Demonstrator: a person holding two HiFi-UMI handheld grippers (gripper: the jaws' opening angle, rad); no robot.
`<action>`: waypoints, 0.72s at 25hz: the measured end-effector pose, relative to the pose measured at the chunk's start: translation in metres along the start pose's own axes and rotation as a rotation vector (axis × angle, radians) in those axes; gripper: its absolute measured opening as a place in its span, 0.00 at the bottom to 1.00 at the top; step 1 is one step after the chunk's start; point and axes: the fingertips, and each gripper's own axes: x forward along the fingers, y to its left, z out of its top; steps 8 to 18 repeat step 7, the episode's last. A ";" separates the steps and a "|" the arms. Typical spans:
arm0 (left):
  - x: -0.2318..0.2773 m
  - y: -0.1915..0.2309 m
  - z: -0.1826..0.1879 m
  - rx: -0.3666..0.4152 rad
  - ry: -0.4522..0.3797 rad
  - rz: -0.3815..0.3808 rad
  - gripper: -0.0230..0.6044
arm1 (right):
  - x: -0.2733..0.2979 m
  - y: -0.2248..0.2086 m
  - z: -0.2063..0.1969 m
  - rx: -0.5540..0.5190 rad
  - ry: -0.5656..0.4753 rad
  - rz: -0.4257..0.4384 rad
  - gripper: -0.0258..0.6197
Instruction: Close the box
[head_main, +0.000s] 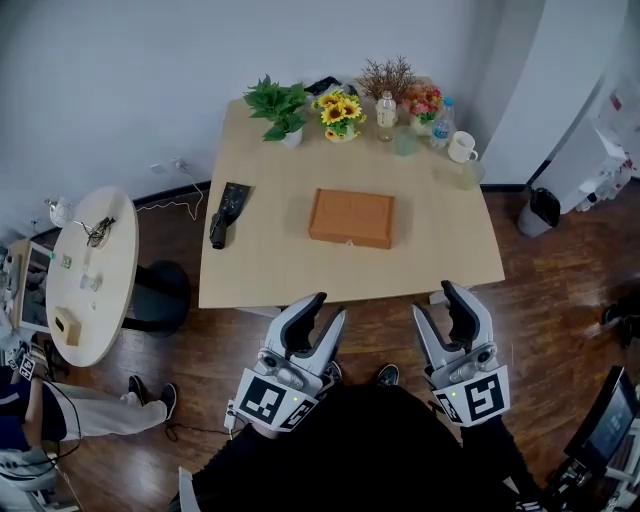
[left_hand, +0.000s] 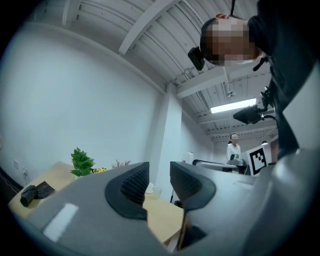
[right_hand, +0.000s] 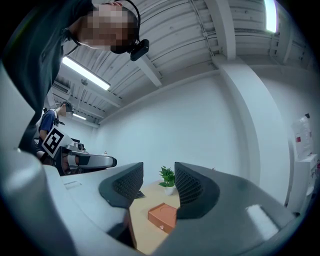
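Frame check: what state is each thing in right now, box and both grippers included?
box: lid down, looks closed.
left gripper: jaws slightly apart, empty.
right gripper: jaws apart, empty.
white mug: upright.

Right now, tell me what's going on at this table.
A person stands at the near edge of the wooden table, holding the left gripper and the right gripper short of it. Both have their fingers apart with nothing between them. The brown cardboard box lies flat mid-table, untouched, and its lid looks already down.
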 end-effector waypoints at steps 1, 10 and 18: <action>0.000 0.000 0.000 -0.001 0.001 -0.001 0.22 | 0.000 0.000 0.000 0.000 0.000 0.000 0.34; 0.000 -0.002 -0.001 -0.002 0.007 -0.007 0.22 | -0.001 0.001 -0.001 -0.002 0.004 -0.003 0.34; 0.000 -0.002 -0.001 -0.002 0.007 -0.007 0.22 | -0.001 0.001 -0.001 -0.002 0.004 -0.003 0.34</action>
